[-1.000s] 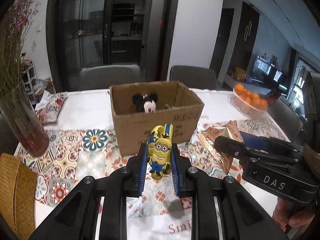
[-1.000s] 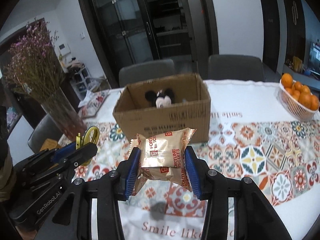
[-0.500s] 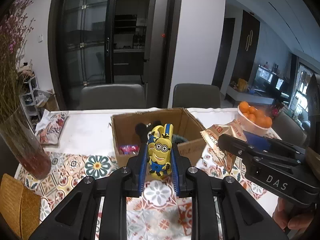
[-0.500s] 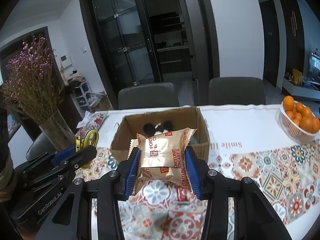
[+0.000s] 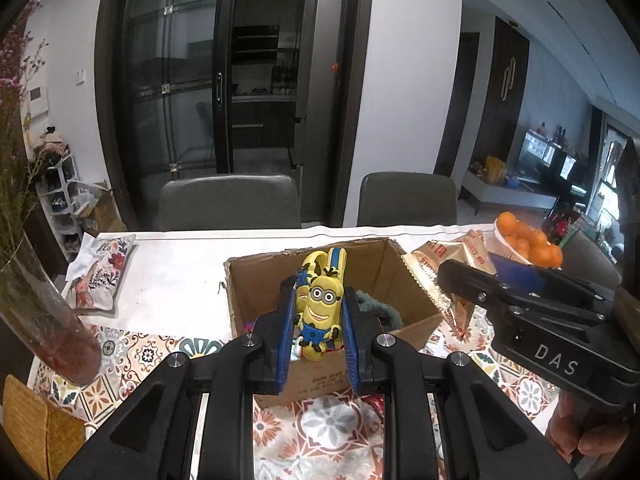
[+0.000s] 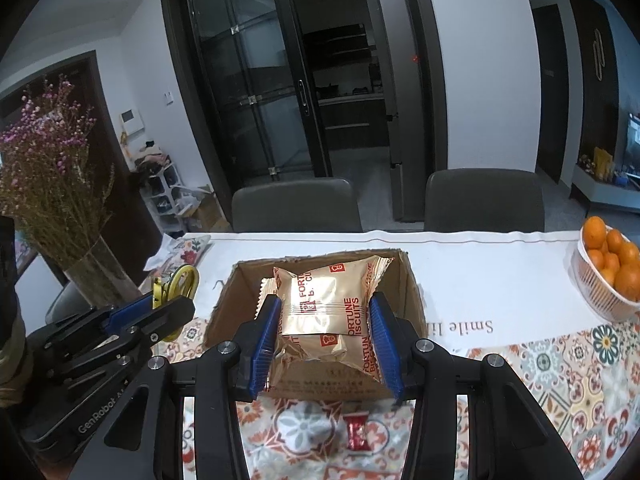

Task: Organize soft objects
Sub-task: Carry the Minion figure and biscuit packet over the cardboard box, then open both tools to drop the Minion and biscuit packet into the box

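Minion toy and biscuit packet pinched above cardboard box.
Left gripper and right gripper crowd together; simultaneous release risks collision or rim bounce.

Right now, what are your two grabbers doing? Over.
Left gripper shut on minion toy. Right gripper shut on biscuit packet. Both above cardboard box. Nothing blocking.

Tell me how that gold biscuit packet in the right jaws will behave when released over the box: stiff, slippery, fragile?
The biscuit packet looks like puffy, glossy foil, so probably light and somewhat slippery. The wrapper creases where the right gripper pinches it, so the film likely gives while the contents may crack under a hard squeeze. Released above the cardboard box, it should drop flat rather than roll.
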Demonstrator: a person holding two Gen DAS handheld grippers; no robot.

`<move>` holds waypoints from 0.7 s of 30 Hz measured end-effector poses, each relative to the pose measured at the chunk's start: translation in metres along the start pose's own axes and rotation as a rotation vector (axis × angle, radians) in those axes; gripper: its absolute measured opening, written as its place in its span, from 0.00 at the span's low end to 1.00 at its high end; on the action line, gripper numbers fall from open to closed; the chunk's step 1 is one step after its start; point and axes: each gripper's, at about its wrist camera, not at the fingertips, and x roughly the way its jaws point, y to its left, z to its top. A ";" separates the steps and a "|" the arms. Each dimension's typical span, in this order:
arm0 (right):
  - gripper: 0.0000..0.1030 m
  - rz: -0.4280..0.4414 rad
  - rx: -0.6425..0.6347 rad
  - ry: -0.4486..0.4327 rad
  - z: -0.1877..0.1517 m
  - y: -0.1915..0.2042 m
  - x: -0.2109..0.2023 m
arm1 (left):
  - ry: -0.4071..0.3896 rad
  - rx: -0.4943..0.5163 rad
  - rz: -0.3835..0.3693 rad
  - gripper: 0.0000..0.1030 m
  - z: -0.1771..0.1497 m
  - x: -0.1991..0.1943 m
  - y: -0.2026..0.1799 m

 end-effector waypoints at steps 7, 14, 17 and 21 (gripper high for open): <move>0.45 0.000 0.000 0.029 0.010 -0.009 0.027 | 0.035 0.001 0.013 0.22 0.010 0.027 0.000; 0.45 -0.007 0.001 0.064 0.014 -0.016 0.052 | 0.071 0.003 0.029 0.23 0.018 0.053 0.005; 0.48 -0.001 -0.004 0.080 0.017 -0.018 0.063 | 0.086 0.006 0.036 0.25 0.020 0.061 0.006; 0.72 -0.001 0.006 0.112 0.022 -0.021 0.076 | 0.102 -0.010 0.040 0.47 0.023 0.068 0.011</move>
